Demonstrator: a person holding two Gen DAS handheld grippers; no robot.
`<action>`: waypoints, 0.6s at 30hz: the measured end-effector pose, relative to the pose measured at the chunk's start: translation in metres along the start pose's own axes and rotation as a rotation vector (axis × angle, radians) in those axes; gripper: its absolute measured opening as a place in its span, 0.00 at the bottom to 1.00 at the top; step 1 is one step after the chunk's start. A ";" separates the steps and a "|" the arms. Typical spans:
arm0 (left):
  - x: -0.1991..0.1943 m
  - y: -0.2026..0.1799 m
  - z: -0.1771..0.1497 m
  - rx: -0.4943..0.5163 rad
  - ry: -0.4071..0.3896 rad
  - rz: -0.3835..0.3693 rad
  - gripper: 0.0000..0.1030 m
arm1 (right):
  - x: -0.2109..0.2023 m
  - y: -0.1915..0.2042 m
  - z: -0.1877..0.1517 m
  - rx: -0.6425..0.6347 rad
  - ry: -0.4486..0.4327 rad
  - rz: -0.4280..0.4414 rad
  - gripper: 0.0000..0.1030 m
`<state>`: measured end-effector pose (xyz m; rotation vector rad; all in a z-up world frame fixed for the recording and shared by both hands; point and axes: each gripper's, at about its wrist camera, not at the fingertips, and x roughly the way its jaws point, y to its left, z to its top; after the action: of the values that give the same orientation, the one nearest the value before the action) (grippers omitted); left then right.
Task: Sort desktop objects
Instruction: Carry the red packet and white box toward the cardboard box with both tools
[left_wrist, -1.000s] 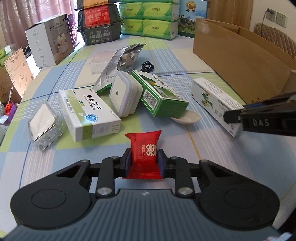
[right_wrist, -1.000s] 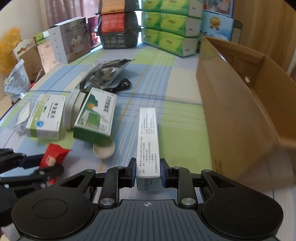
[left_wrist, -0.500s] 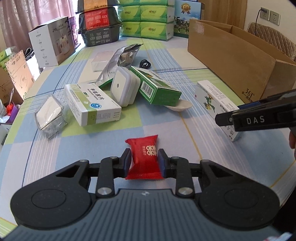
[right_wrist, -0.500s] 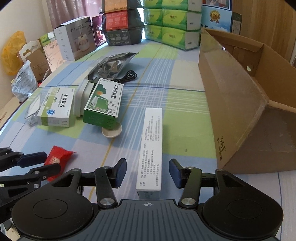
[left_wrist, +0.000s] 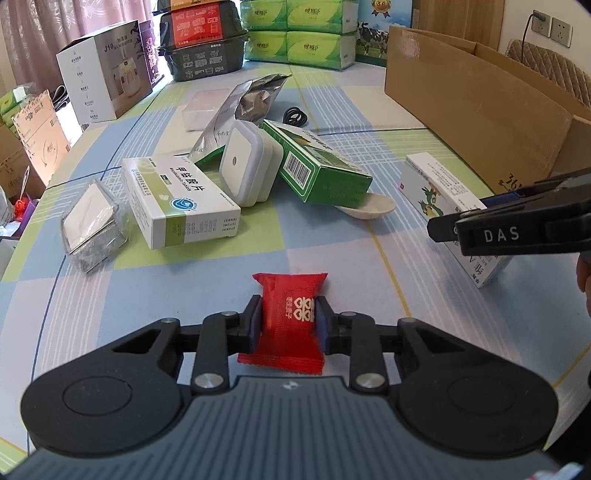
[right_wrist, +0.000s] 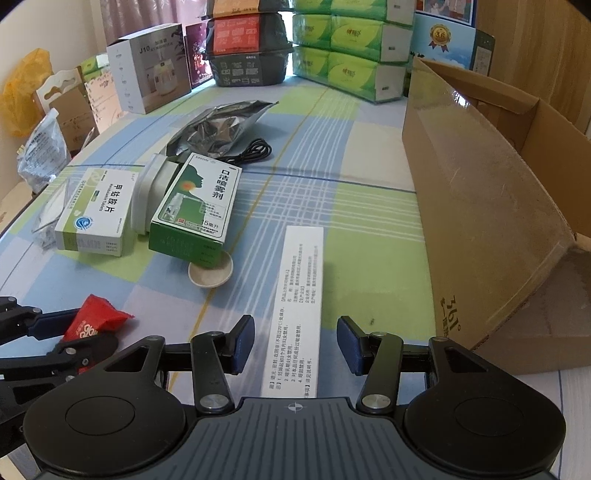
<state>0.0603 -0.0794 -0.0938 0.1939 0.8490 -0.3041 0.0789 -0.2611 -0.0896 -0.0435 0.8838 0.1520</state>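
Observation:
My left gripper (left_wrist: 287, 320) is shut on a red candy packet (left_wrist: 289, 310), held just above the checked tablecloth; the same packet (right_wrist: 95, 319) shows at the lower left of the right wrist view. My right gripper (right_wrist: 295, 343) stands open, its fingers on either side of a long white medicine box (right_wrist: 300, 295) that lies flat on the cloth; that box (left_wrist: 439, 199) is partly hidden behind the right gripper in the left wrist view. A large open cardboard box (right_wrist: 491, 206) stands to the right.
A pile sits mid-table: a white-green tablet box (left_wrist: 177, 201), a green spray box (left_wrist: 314, 166), a white square device (left_wrist: 247, 166), a silver foil bag (left_wrist: 243, 107), a small white dish (right_wrist: 210, 273), a black cable (right_wrist: 251, 151) and a clear packet (left_wrist: 92, 225). Stacked cartons line the far edge.
My right gripper has opened and let go of the long white box, which now rests on the cloth. My left gripper has pulled back slightly with the red packet.

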 end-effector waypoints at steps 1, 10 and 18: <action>0.000 0.000 0.000 0.001 -0.001 0.001 0.23 | 0.002 -0.001 0.000 0.004 0.005 -0.002 0.45; -0.008 0.002 0.001 -0.013 -0.006 -0.029 0.20 | -0.010 0.001 -0.003 -0.003 -0.029 -0.028 0.22; -0.026 -0.005 0.010 0.022 -0.032 -0.037 0.20 | -0.044 0.002 -0.002 0.027 -0.075 -0.020 0.22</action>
<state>0.0496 -0.0817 -0.0683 0.1937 0.8181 -0.3508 0.0491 -0.2649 -0.0570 -0.0214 0.8105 0.1222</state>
